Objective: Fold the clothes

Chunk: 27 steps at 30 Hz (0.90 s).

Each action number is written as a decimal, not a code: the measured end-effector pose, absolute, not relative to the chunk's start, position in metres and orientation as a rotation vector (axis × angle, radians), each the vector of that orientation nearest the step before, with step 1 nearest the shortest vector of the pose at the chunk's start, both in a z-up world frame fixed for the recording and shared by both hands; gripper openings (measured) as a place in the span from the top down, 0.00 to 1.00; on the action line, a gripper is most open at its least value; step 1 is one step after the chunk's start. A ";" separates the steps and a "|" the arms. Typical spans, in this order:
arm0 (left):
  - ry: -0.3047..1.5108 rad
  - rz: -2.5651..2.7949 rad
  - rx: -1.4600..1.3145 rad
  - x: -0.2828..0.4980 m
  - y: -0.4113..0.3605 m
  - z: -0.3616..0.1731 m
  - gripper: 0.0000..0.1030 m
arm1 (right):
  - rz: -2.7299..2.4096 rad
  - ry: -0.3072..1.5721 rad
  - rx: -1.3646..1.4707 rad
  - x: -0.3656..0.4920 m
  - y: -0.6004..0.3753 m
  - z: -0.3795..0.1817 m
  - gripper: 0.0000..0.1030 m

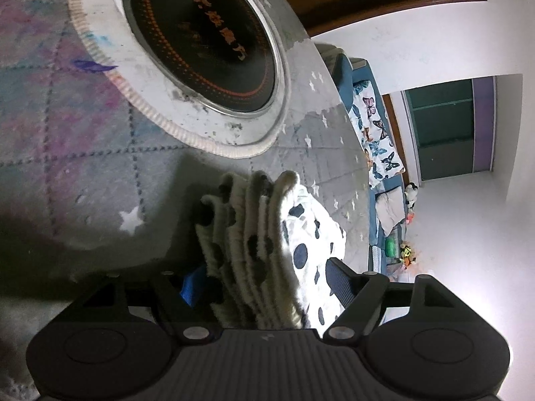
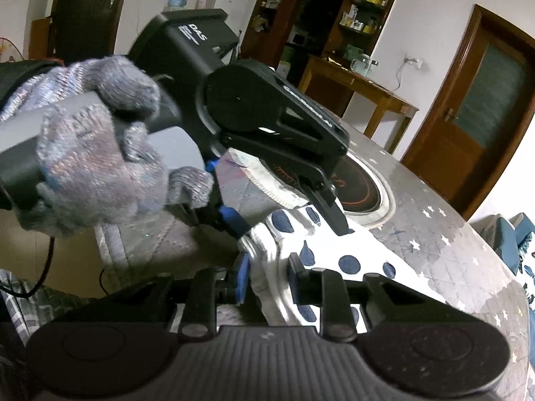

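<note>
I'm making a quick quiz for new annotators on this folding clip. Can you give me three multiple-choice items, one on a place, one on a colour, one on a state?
1. Where does the round black cooktop sit?
A. Set into the quilted table cover
B. On the floor
C. On a shelf

2. What colour are the spots on the white garment?
A. Red
B. Dark blue
C. Green

3. What is the right hand-held gripper doing?
A. Open and holding nothing
B. Lying on the table
C. Shut on the garment

Answers:
1 A, the cover rings the cooktop.
2 B, navy dots show in both views.
3 C, cloth is pinched between its fingers; the left hand-held gripper holds bunched folds too.
</note>
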State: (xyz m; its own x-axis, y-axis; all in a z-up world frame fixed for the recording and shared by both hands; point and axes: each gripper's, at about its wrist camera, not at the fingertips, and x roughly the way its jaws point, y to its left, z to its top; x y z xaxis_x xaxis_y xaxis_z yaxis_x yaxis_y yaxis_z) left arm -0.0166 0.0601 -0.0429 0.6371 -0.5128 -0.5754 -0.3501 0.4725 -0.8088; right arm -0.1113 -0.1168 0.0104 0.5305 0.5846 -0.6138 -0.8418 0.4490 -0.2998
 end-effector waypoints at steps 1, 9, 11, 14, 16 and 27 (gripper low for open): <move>0.923 -0.121 -1.116 -0.016 0.059 -0.043 0.26 | 0.922 0.460 -0.627 -0.112 -0.118 0.011 0.78; 0.928 -0.108 -1.130 -0.012 0.058 -0.055 0.64 | 0.933 0.473 -0.609 -0.109 -0.119 0.006 0.77; 0.929 -0.104 -1.122 -0.011 0.058 -0.057 0.67 | 0.934 0.484 -0.600 -0.108 -0.120 0.005 0.75; 0.926 -0.107 -1.117 -0.010 0.060 -0.058 0.69 | 0.941 0.511 -0.543 -0.105 -0.131 0.010 0.72; 0.923 -0.109 -1.114 -0.010 0.061 -0.058 0.69 | 0.942 0.528 -0.497 -0.103 -0.141 0.015 0.69; 0.914 -0.116 -1.085 -0.009 0.061 -0.058 0.69 | 0.712 0.632 -0.304 -0.015 -0.188 0.021 0.68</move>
